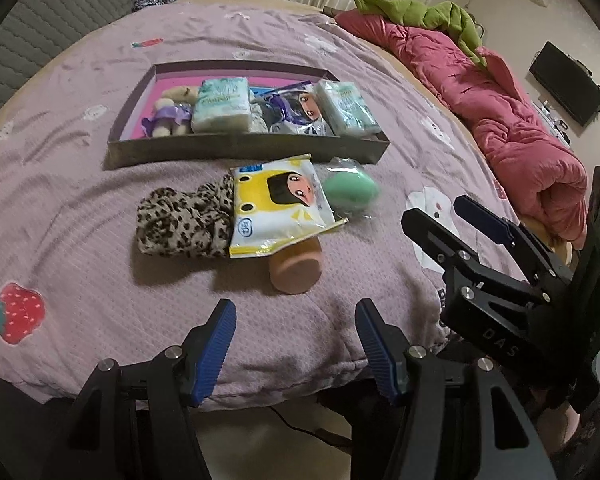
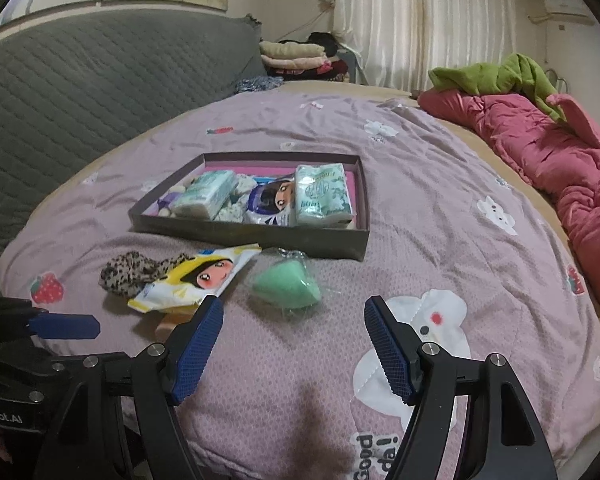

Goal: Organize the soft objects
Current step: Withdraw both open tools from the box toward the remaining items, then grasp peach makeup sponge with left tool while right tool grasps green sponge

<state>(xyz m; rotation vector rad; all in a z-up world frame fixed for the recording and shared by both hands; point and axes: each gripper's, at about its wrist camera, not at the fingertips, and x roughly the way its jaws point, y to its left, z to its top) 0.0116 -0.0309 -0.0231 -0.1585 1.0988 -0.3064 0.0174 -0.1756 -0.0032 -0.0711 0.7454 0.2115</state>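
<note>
We have four soft things still loose on the bed, all lying close together just in front of the near wall of the shallow box (image 1: 244, 148), toward the bed's near edge. The yellow tissue pack (image 1: 282, 208) lies flat on top, its left edge over the leopard-print fabric (image 1: 180, 226) and its lower corner over a tan foam roll (image 1: 296, 270). Just beside its right edge sits the green sponge in clear wrap (image 1: 350, 188).

We judge all four to be light and yielding. The tissue pack has a slick plastic skin and will squash, so we would take it across its short width, near the middle, not by a crinkly corner. The wrapped sponge looks slippery too; a pinch across its fat belly should hold better than one on the loose film. The fabric will drape and trail, so a bunched fold is the place to take it. The roll is half hidden under the pack.

Inside the box lie two pale tissue packs, a plush doll and a purple printed pouch, leaving little room.

Our left claw (image 1: 296, 342) and right claw (image 2: 294, 344) both stand spread wide and empty above the lilac bedspread (image 1: 80, 208).
</note>
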